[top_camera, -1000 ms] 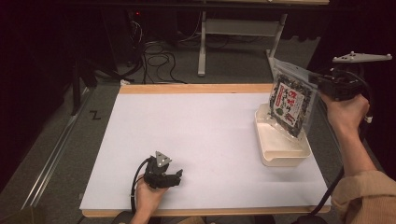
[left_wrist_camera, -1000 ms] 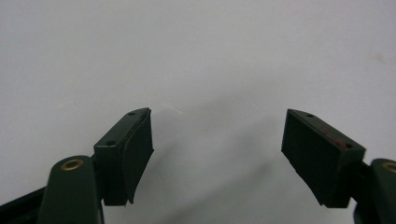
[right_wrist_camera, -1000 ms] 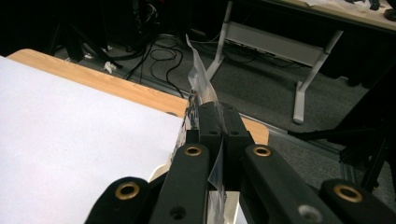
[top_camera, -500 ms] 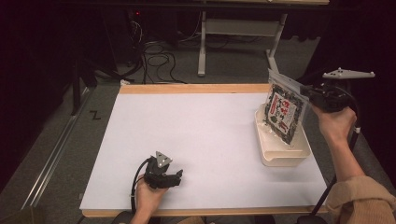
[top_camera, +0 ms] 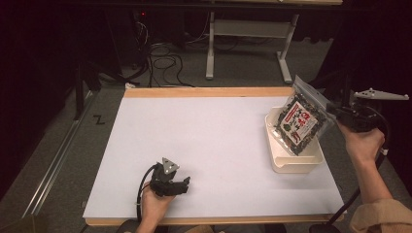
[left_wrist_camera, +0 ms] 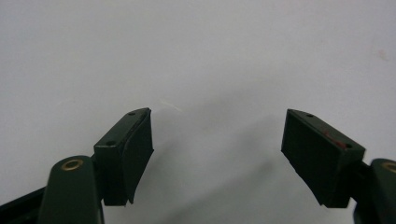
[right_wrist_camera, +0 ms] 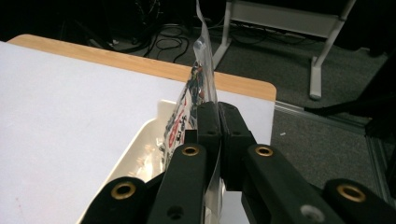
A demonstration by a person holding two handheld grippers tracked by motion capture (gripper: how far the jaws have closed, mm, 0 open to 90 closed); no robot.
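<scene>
Right gripper (right_wrist_camera: pixel 218 122) jaws clamped on snack bag (top_camera: pixel 301 121) (tilted), left gripper (left_wrist_camera: pixel 217 140) jaws wide

The snack bag (top_camera: pixel 300 122) is covering part of the white bin (top_camera: pixel 293 164); its printed label is showing too small to read.

The table (top_camera: pixel 214 145) has a flat white top with a light wooden edge showing along its far and near sides. A cream plastic tub (top_camera: pixel 291 162) stands directly on it near the right edge; in the right gripper view it lies just below and left of the closed jaws. In the left gripper view bare white tabletop lies beyond the parted jaws.
</scene>
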